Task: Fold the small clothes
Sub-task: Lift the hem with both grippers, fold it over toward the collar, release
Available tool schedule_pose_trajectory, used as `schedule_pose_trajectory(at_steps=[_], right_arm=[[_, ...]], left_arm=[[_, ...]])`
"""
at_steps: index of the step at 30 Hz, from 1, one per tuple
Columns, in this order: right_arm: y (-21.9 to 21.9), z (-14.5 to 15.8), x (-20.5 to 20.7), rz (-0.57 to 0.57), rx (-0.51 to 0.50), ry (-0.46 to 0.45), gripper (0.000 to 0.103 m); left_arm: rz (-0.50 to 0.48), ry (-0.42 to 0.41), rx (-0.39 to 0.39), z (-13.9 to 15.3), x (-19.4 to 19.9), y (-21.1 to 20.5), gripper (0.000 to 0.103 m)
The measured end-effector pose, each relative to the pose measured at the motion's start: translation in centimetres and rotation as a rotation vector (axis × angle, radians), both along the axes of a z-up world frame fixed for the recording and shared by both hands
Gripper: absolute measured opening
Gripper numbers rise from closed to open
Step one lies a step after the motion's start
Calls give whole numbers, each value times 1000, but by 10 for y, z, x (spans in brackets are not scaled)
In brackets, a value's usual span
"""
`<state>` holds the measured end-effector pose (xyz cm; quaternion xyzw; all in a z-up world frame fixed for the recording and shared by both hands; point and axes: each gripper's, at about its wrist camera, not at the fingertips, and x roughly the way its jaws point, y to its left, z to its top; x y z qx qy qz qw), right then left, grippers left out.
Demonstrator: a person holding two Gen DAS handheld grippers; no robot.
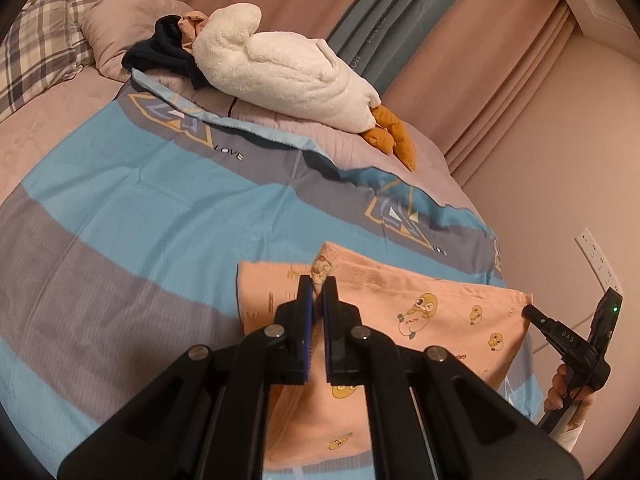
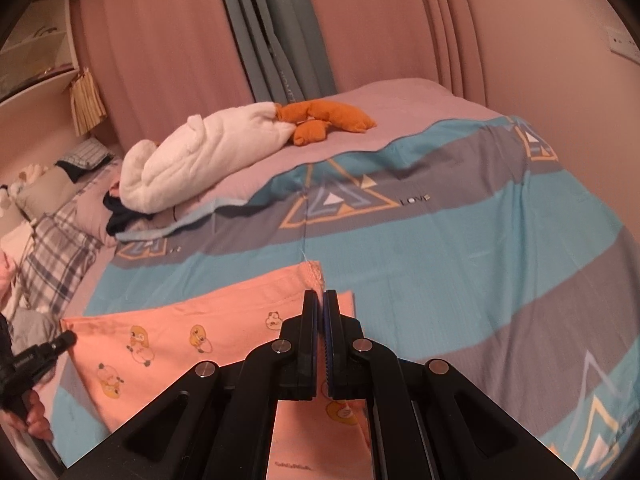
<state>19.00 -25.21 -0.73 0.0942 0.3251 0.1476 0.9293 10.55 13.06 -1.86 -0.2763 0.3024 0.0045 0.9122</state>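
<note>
- We hold the peach garment [image 1: 440,300] above the bed [image 1: 120,220]; the left gripper [image 1: 319,280] and the right gripper [image 2: 321,300] each have their fingers closed on 1 corner.
- We judge a fold is in hand; next, both corners should travel together over the cloth and be laid down evenly.

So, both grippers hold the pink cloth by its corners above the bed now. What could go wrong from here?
1. The left gripper pinches only a small tuft at the corner of the pink cloth; it may slip out.
2. The right gripper also grips close to the cloth's edge, so uneven pulling could skew the fold.
3. The cloth's lower part lies on the striped bedcover and may drag or wrinkle.
</note>
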Motion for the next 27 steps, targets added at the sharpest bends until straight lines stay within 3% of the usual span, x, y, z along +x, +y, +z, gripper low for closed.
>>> schedule_pose_trajectory(at_steps=[9, 27], right_arm=[[11, -6, 40, -2, 0, 27, 3], [33, -54, 112, -15, -61, 214, 3]], left_arm=[[26, 44, 19, -10, 47, 12, 4], [41, 215, 64, -64, 111, 26, 4]])
